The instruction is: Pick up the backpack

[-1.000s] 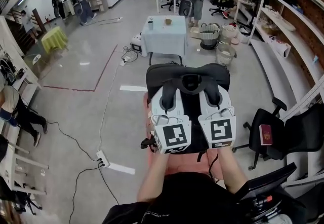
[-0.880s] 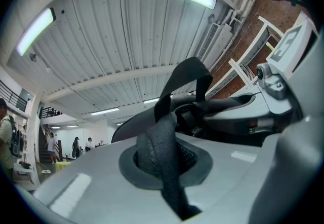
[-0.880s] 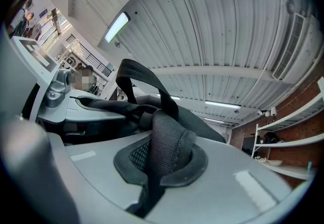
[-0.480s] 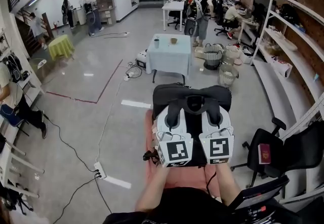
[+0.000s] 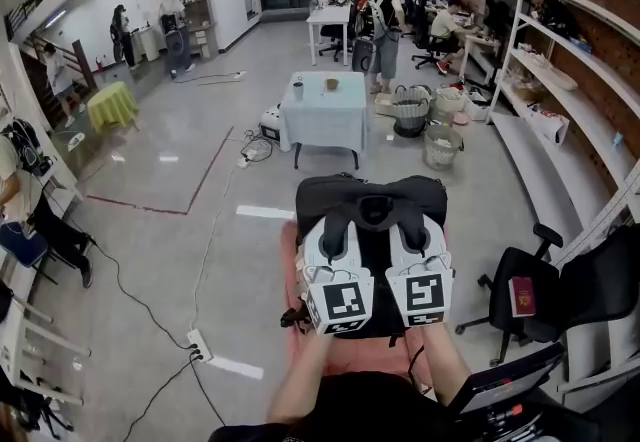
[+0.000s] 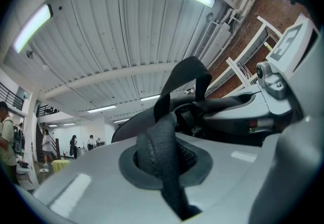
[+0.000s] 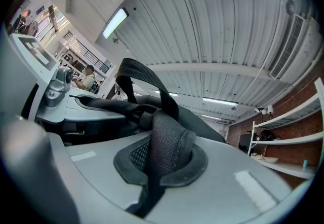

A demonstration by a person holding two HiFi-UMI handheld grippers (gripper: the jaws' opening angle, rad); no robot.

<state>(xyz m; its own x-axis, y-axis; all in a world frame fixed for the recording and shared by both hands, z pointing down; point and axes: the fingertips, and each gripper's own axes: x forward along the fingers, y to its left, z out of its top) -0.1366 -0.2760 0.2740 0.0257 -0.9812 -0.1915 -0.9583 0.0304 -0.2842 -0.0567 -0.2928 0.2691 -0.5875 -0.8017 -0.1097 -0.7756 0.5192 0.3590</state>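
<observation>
Head view: open office with a grey polished floor [image 5: 200, 190]. Landmark is the table with the pale blue cloth [image 5: 322, 110], mid-floor, with two small cups on top. Left of the table there is a red tape line [image 5: 205, 160] on the floor and a smaller table with a yellow cloth [image 5: 110, 105]. Right of it are wire baskets [image 5: 410, 115] and white wall shelving [image 5: 560, 80] against brick. Beyond it are desks and several people. The black backpack [image 5: 372, 205] is on the near side of the table, well apart from it and right in front of the person, over a pink surface [image 5: 292, 260]. I can't tell whether the backpack rests on that surface or hangs clear. A black office chair [image 5: 540, 280] with a red booklet [image 5: 522, 295] on its seat is nearer than the table and off to its right. The backpack's long axis runs on the near-far line toward the table. Its strap side faces the person, and both shoulder straps lead back from the far end. The left gripper [image 5: 335, 230] and right gripper [image 5: 415, 227] sit side by side on the strap side. In the left gripper view, the jaws are closed and pinch the padded mesh of the left strap [image 6: 162, 152], folded between the pads, with webbing looping up past them. The right gripper view mirrors this, with the jaws clamped on the right strap [image 7: 164, 152]. In both views the bag's body shows as a dark hump just beyond the jaw tips.
</observation>
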